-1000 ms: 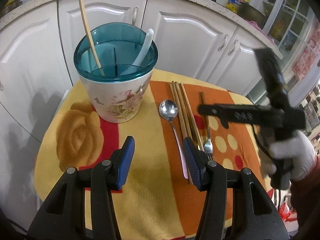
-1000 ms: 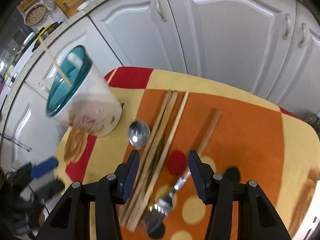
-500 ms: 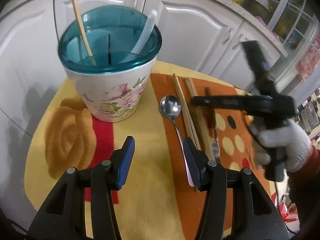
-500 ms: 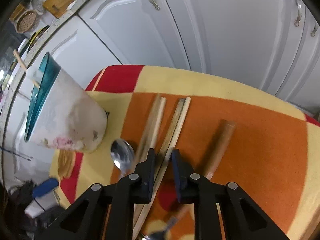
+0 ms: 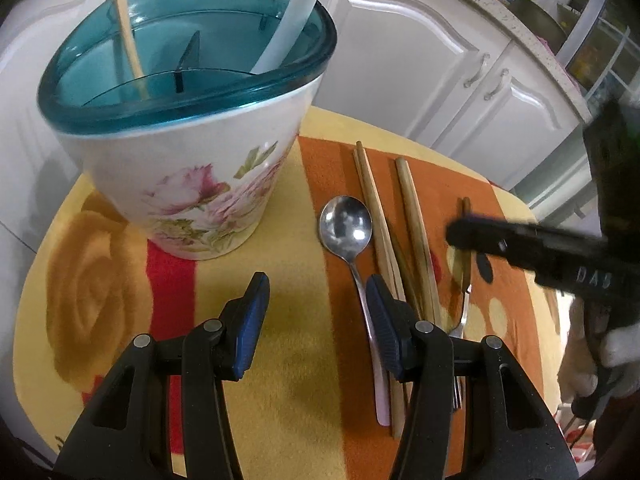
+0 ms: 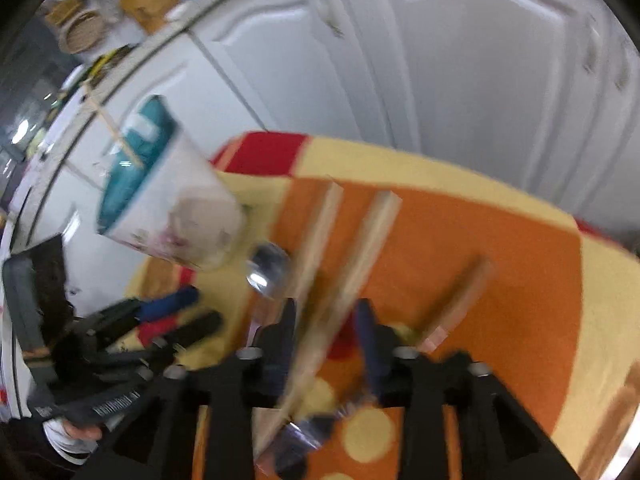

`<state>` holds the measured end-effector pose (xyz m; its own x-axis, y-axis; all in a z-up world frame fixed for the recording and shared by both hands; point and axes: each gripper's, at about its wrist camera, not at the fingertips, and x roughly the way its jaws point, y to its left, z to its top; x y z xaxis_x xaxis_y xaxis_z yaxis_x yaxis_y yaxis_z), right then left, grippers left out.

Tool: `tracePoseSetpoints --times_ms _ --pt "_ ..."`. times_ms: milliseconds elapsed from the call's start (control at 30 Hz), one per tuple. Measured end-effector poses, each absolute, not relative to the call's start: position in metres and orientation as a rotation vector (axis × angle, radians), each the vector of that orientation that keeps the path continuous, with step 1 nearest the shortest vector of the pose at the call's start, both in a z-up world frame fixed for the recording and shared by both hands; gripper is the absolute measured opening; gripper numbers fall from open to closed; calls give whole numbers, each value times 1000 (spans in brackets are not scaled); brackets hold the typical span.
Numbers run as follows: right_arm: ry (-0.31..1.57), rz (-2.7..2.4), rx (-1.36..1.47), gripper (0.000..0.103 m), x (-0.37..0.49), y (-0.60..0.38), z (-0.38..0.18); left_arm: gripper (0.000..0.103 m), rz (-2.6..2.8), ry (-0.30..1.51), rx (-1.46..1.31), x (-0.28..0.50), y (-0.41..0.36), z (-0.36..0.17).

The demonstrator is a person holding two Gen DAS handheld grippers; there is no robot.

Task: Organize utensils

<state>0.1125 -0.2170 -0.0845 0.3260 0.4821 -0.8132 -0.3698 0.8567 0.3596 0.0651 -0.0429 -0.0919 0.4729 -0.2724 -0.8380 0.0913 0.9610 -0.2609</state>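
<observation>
Bare cloth point(image 5: 296, 272) lies between holder point(image 5: 192, 184) and spoon point(image 5: 346, 226).

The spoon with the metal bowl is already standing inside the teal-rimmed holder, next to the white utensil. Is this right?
No. The spoon lies flat on the cloth, beside the chopsticks and apart from the holder, as the left wrist view shows. The holder contains only one chopstick and the white utensil.
</observation>
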Motion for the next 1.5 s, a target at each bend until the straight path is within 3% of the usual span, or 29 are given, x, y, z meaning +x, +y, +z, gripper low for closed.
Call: tracePoseSetpoints --times_ms 100,200,433,567,667,933,1033,1100,1333,1500 --pt "1094 610 58 32 121 -192 -80 50 -214 1058 -192 58 -33 -90" --pt "1098 641 22 26 133 -170 -85 50 -184 1061 -184 47 -16 -86" --pt "1096 657 -67 25 153 -146 -104 50 -93 1064 -207 28 32 -78" --pt "1175 719 -39 11 154 -139 -119 50 -78 1056 -220 23 43 -75" --pt "1217 807 -13 8 139 -129 -124 50 -89 1060 -227 19 46 -75" --pt "1251 952 -11 9 96 -126 -116 50 -162 1073 -236 23 27 -72" --pt "1191 863 16 17 94 -161 -100 50 -174 1079 -230 29 22 -75" --pt "1157 784 53 31 94 -184 -92 50 -180 1088 -224 33 19 -79" --pt "1156 550 135 32 124 -228 -92 50 -207 1094 -228 53 5 -86" --pt "1211 459 100 23 143 -218 -110 50 -219 1082 -228 70 -2 -86"
